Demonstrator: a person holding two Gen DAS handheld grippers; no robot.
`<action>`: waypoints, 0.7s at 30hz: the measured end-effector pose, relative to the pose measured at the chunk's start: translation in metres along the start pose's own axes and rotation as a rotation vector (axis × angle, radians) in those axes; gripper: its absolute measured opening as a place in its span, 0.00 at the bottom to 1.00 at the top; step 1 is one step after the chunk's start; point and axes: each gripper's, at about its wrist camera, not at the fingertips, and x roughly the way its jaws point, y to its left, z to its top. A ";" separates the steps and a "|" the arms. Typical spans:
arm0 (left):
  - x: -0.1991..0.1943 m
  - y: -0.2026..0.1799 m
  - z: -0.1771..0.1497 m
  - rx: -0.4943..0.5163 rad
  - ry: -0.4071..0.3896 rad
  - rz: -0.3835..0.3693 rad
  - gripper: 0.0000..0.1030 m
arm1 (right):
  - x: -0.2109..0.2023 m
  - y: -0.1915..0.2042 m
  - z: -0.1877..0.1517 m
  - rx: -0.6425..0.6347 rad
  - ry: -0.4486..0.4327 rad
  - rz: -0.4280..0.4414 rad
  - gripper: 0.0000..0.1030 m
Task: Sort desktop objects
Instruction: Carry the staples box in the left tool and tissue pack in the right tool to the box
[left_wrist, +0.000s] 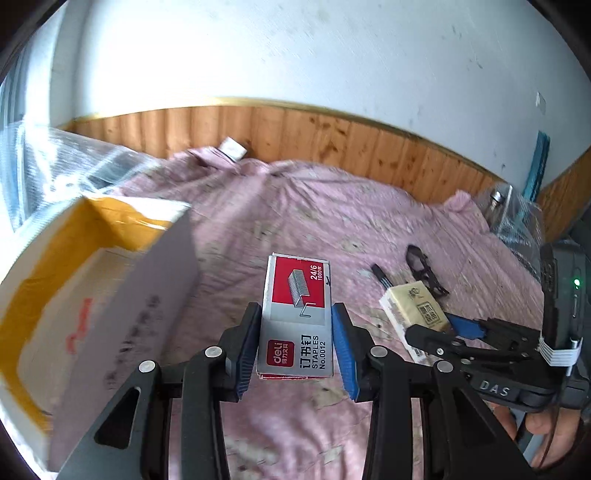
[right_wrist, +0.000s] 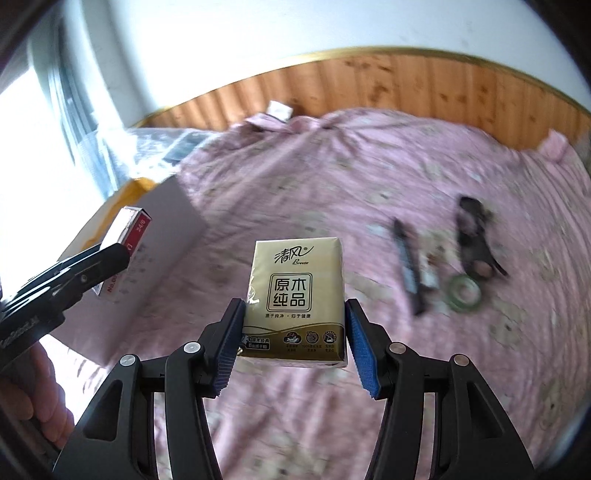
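My left gripper (left_wrist: 295, 343) is shut on a red-and-silver staple box (left_wrist: 297, 314), held above the pink cloth beside the open cardboard box (left_wrist: 92, 280). My right gripper (right_wrist: 293, 345) is shut on a gold tissue pack (right_wrist: 297, 295), also lifted off the cloth. The left wrist view shows the tissue pack (left_wrist: 413, 306) in the right gripper at the right. In the right wrist view the staple box (right_wrist: 127, 230) appears at the left, over the cardboard box (right_wrist: 166, 229).
On the pink cloth (right_wrist: 332, 184) lie a black pen (right_wrist: 408, 266), a black clip-like object (right_wrist: 474, 236) and a roll of green tape (right_wrist: 463, 291). Clear plastic bags (left_wrist: 55, 166) sit behind the cardboard box. A wooden wall panel (left_wrist: 295, 133) borders the far side.
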 end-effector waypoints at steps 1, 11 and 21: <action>-0.009 0.007 0.000 -0.007 -0.010 0.011 0.38 | 0.001 0.010 0.004 -0.015 -0.005 0.009 0.56; -0.070 0.083 -0.005 -0.074 -0.070 0.132 0.38 | 0.017 0.113 0.035 -0.149 -0.029 0.114 0.56; -0.095 0.143 -0.019 -0.122 -0.041 0.231 0.39 | 0.034 0.199 0.052 -0.308 -0.020 0.200 0.56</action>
